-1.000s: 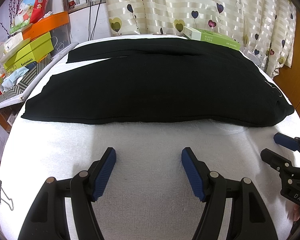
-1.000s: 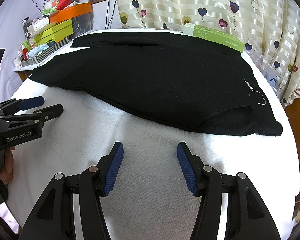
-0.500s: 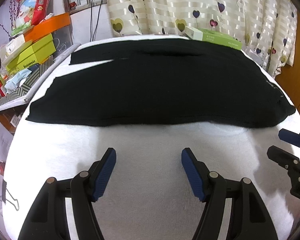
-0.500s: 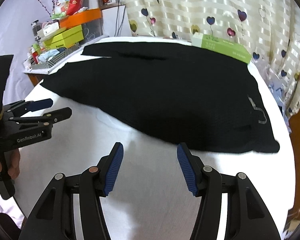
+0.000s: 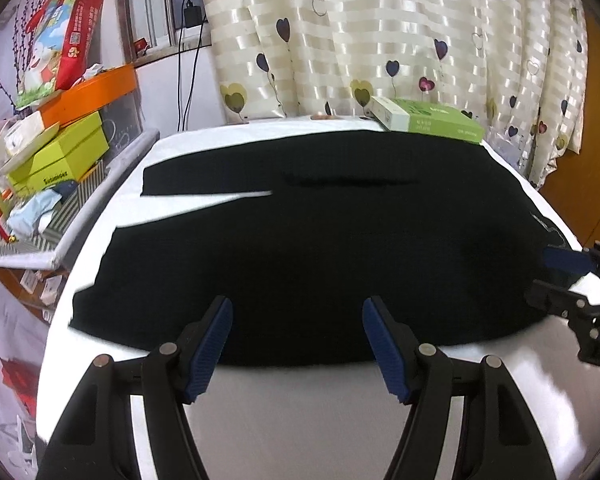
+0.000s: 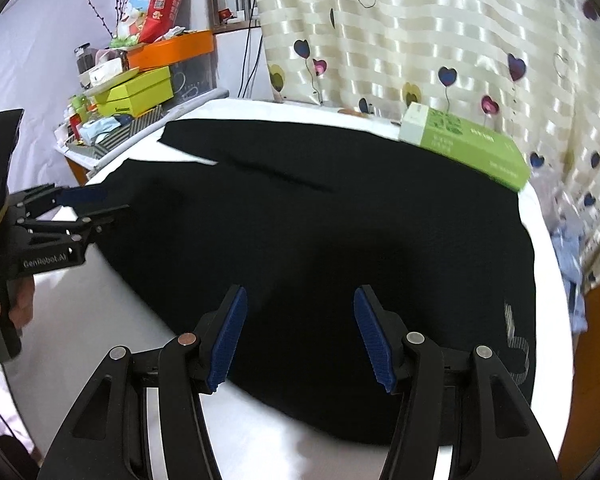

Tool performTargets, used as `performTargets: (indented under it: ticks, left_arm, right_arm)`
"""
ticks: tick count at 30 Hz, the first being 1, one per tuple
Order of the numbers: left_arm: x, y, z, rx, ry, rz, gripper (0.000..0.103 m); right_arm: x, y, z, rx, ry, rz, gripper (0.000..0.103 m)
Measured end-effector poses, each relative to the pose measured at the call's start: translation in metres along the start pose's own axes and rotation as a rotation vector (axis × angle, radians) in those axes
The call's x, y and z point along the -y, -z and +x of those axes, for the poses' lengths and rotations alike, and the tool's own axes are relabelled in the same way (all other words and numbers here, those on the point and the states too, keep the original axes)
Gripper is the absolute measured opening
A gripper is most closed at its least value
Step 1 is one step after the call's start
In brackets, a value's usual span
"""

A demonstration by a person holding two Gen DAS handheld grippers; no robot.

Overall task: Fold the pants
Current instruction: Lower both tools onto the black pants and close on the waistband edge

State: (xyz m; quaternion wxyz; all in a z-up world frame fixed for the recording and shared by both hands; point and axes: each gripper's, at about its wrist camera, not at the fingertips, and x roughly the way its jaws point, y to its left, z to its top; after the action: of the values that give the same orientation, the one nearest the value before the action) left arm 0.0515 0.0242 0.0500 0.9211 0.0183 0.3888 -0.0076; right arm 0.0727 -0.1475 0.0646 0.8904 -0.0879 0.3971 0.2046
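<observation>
The white-covered table carries the black pants spread flat across its centre, with a closed green box at the pants' 1 o'clock edge. At 10 o'clock, stacked boxes sit shut, contents hidden. The left gripper and the right gripper hang wide open over the near hem, gripping nothing.

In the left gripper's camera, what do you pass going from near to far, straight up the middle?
Left gripper → black pants → white table cover → heart-patterned curtain.
</observation>
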Motion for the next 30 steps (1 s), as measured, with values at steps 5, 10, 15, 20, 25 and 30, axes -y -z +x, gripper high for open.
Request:
performTargets:
  ticks: [5, 10, 15, 20, 25, 30]
  left_arm:
    - [-0.019, -0.029, 0.023, 0.009, 0.000, 0.005, 0.070]
    - [-0.041, -0.064, 0.047, 0.022, -0.002, 0.008, 0.070]
    - [-0.062, -0.102, 0.075, 0.038, 0.008, 0.038, 0.070]
    - [-0.082, -0.137, 0.112, 0.023, 0.012, 0.038, 0.070]
    - [-0.092, -0.161, 0.160, -0.027, 0.007, 0.041, 0.070]
    - [-0.095, -0.174, 0.204, -0.088, 0.037, 0.058, 0.070]
  right_arm:
    - [0.021, -0.032, 0.031, -0.015, -0.004, -0.021, 0.057]
    - [0.047, -0.065, 0.066, -0.032, -0.023, -0.014, 0.057]
    - [0.073, -0.098, 0.097, -0.040, -0.036, -0.038, 0.057]
    - [0.103, -0.128, 0.137, -0.072, -0.033, -0.051, 0.057]
    - [0.111, -0.152, 0.172, -0.103, -0.067, -0.097, 0.057]
    - [0.100, -0.173, 0.207, -0.115, -0.089, -0.168, 0.057]
